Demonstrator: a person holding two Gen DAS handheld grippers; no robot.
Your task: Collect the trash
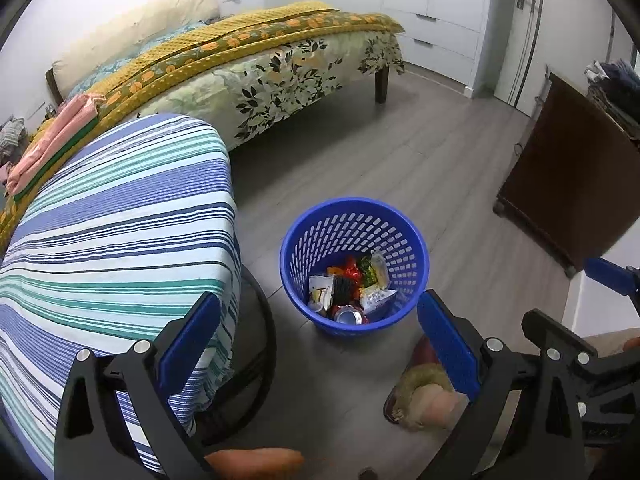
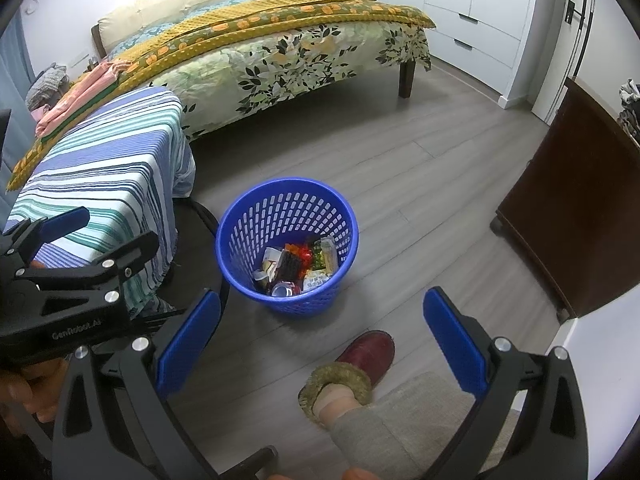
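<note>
A blue perforated basket (image 1: 416,264) stands on the grey wood floor; it also shows in the right wrist view (image 2: 240,248). Inside lie several pieces of trash (image 1: 352,288): wrappers, a crushed can, a white packet, also seen from the right wrist (image 2: 300,266). My left gripper (image 1: 316,340) is open and empty, held above and in front of the basket. My right gripper (image 2: 320,340) is open and empty, also above the floor near the basket. The left gripper's body shows at the left of the right wrist view (image 2: 80,280).
A table under a striped blue cloth (image 1: 120,220) stands left of the basket. A bed with a yellow blanket (image 1: 260,52) lies behind. A dark wooden cabinet (image 1: 572,184) is at right. The person's red slipper (image 2: 368,356) is on the floor close to the basket.
</note>
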